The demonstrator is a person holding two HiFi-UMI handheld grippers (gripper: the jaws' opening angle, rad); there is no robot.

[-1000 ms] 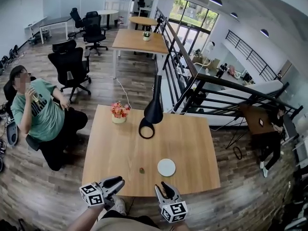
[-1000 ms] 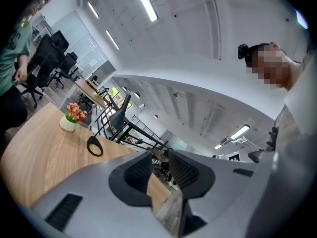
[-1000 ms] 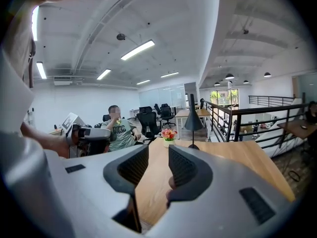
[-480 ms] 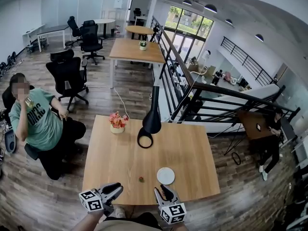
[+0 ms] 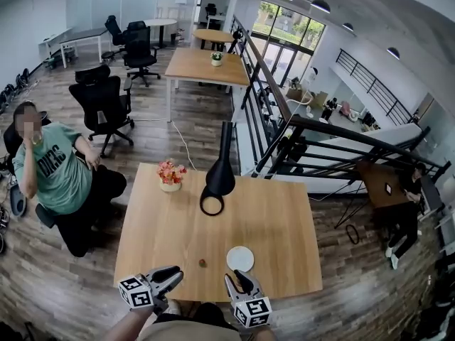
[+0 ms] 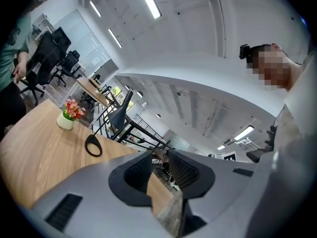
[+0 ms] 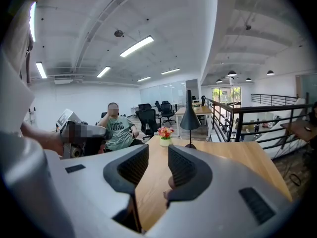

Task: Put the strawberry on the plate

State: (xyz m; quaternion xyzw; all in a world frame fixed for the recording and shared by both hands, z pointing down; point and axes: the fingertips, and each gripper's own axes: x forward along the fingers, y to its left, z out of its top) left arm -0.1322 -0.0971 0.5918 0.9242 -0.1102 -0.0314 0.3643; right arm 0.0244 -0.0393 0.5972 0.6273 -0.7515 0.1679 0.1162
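On table left of plate, tiny strawberry, orientation unclear; left gripper, right gripper agape, empty.

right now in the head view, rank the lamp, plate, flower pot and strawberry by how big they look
1. black lamp, clearly largest
2. plate and flower pot: they look about alike, and the plate sits nearer the camera, so I won't rank them
3. strawberry, a tiny spot

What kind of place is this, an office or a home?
Most likely an open-plan office on an upper floor: black swivel office chairs, several wooden work tables, and a black railing overlooking a lower level.
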